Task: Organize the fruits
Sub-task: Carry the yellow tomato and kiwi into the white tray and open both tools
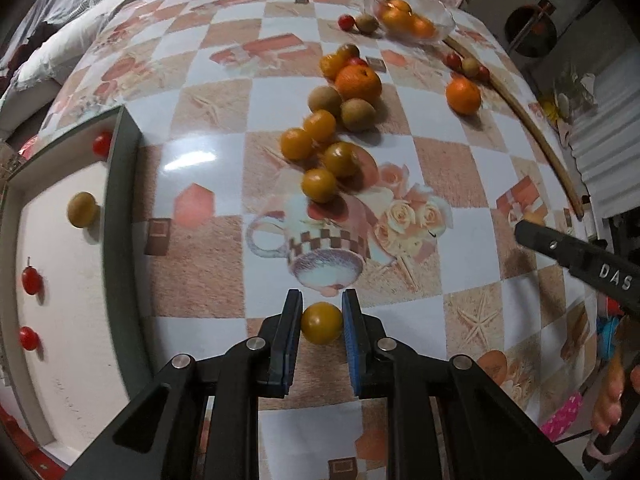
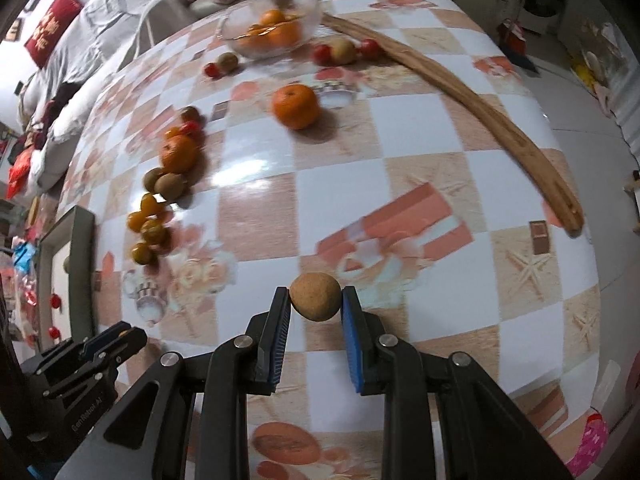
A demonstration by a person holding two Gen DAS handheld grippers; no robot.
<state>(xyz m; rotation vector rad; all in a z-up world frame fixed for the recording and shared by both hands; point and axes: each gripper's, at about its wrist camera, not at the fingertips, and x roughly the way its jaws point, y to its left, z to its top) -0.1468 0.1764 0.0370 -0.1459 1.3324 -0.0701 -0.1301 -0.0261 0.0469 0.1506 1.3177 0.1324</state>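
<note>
Both grippers loaded. Left gripper has its jaws closed on a yellow cherry tomato, held over the desk near its front edge, just beside the tray. Right gripper has its jaws clamped on a kiwi, over the desk's front-right area.

Progress, as I judge it: early to mid. The tray at the front-left edge holds four small fruits: three red cherry tomatoes and one yellow-green one. The glass bowl at the far edge holds oranges (at least two, maybe three, glare makes it hard to tell). Looks like small tomatoes go to the tray and oranges to the bowl; where kiwis go isn't shown.

Still loose on the desk, counted from the left wrist view:
- centre cluster: four yellow tomatoes, two kiwis, one big orange, then a few more small ones behind it (partly hidden, about three)
- one lone orange toward the right edge
- a red tomato and a kiwi beside the bowl
- two red tomatoes and one kiwi by the wooden stick

So most of the fruit is unsorted, roughly fifteen or more pieces left besides the two in hand.
</note>
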